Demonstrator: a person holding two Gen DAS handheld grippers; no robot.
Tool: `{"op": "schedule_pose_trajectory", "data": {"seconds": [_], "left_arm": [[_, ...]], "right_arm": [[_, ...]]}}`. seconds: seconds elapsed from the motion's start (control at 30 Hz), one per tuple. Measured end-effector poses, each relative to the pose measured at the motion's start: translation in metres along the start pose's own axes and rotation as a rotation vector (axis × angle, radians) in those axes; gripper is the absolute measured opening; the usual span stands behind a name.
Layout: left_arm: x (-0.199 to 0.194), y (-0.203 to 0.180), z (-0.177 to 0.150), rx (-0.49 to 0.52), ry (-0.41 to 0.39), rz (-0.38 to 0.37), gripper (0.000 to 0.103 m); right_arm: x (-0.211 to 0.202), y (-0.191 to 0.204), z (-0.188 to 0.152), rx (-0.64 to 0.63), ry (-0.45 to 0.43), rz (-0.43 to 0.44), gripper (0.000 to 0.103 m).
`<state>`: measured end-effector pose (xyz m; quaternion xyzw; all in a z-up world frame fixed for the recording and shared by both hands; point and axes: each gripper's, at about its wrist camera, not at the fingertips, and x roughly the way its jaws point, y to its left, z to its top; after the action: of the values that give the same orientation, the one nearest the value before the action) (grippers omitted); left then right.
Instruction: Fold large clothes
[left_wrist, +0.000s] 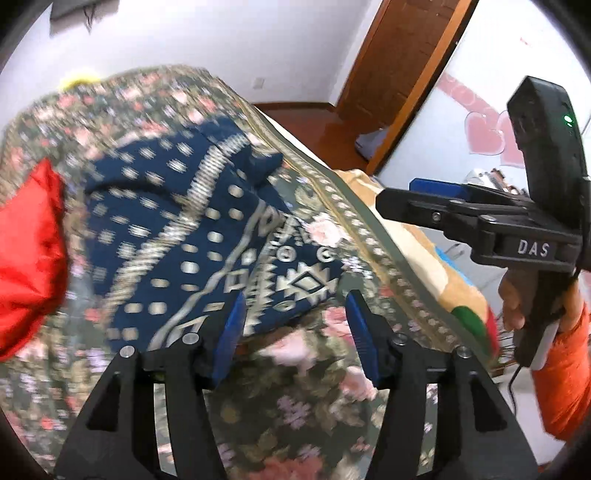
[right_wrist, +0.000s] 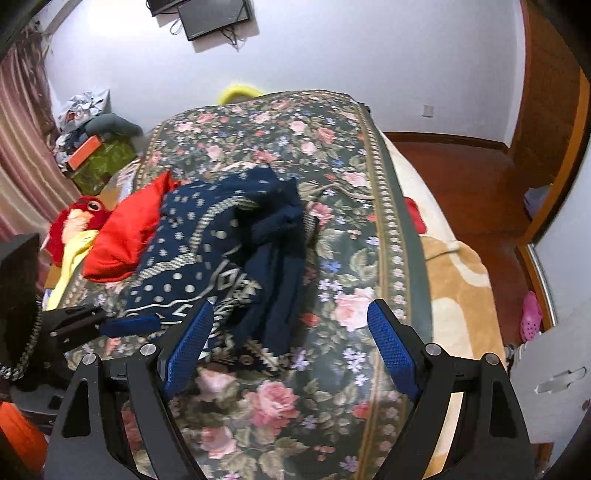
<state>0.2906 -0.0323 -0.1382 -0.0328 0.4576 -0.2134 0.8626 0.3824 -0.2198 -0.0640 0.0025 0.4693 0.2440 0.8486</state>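
Note:
A navy sweater (left_wrist: 177, 221) with a cream knitted pattern lies crumpled on the floral bedspread (left_wrist: 295, 406). My left gripper (left_wrist: 297, 326) hovers over the sweater's near corner with its blue pads apart, and nothing is pinched between them. In the right wrist view the same sweater (right_wrist: 221, 258) lies bunched, with a dark sleeve folded over its middle. My right gripper (right_wrist: 291, 325) stands wide open over the sweater's near edge and the bedspread (right_wrist: 332, 387), holding nothing. In the left wrist view the right gripper (left_wrist: 402, 194) shows at the right, held by a hand in an orange sleeve.
A red garment (right_wrist: 125, 232) lies against the sweater's left side, with a red plush toy (right_wrist: 79, 214) and yellow cloth (right_wrist: 74, 258) beyond it. A beige blanket (right_wrist: 458, 288) hangs off the bed's right edge over a wooden floor (right_wrist: 461, 177). Boxes and clutter (right_wrist: 92, 147) stand at the far left.

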Motion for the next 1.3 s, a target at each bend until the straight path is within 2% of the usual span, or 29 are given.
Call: {"op": "schedule_pose_trajectory", "data": {"seconds": [0.07,0.13,0.23,0.3,0.43,0.53,0.63,0.73,0.83,0.97,1.07,1.13,1.2,1.3], "left_arm": [[-0.015,0.006,0.000,0.007,-0.034,0.066,0.057],[-0.027,0.017,0.002,0.005,-0.075,0.155,0.070],[-0.033,0.039,0.003,-0.020,-0.120,0.262,0.084],[-0.028,0.061,0.004,-0.068,-0.116,0.305,0.085],[0.000,0.100,-0.005,-0.196,-0.042,0.291,0.085],[0.022,0.116,-0.017,-0.232,0.017,0.267,0.086],[0.028,0.121,-0.030,-0.248,-0.010,0.256,0.091],[0.025,0.124,-0.031,-0.238,-0.015,0.251,0.094],[0.019,0.123,-0.024,-0.192,-0.005,0.268,0.094],[0.013,0.127,-0.008,-0.155,-0.017,0.319,0.094],[0.018,0.145,0.003,-0.181,-0.015,0.334,0.094],[0.021,0.160,0.011,-0.221,-0.019,0.318,0.094],[0.026,0.172,0.020,-0.249,-0.025,0.294,0.094],[0.036,0.189,0.035,-0.284,-0.029,0.301,0.094]], "right_arm": [[0.005,0.005,0.001,0.009,0.015,0.034,0.083],[0.011,0.010,0.000,0.020,0.030,0.060,0.083],[0.029,0.017,-0.001,0.043,0.069,0.095,0.083],[0.041,0.021,-0.001,0.047,0.091,0.105,0.083],[0.070,0.028,-0.005,0.054,0.154,0.121,0.083],[0.089,0.026,-0.014,0.036,0.200,0.088,0.083],[0.105,0.018,-0.029,0.025,0.246,0.033,0.083],[0.105,0.009,-0.035,0.056,0.256,0.054,0.083],[0.095,0.006,-0.028,0.060,0.238,0.058,0.083],[0.082,0.013,-0.008,0.019,0.161,0.037,0.083],[0.081,0.023,0.009,-0.009,0.116,0.059,0.083],[0.087,0.027,0.020,-0.022,0.099,0.069,0.083],[0.095,0.031,0.030,-0.037,0.098,0.079,0.083],[0.112,0.035,0.041,-0.067,0.106,0.075,0.083]]}}
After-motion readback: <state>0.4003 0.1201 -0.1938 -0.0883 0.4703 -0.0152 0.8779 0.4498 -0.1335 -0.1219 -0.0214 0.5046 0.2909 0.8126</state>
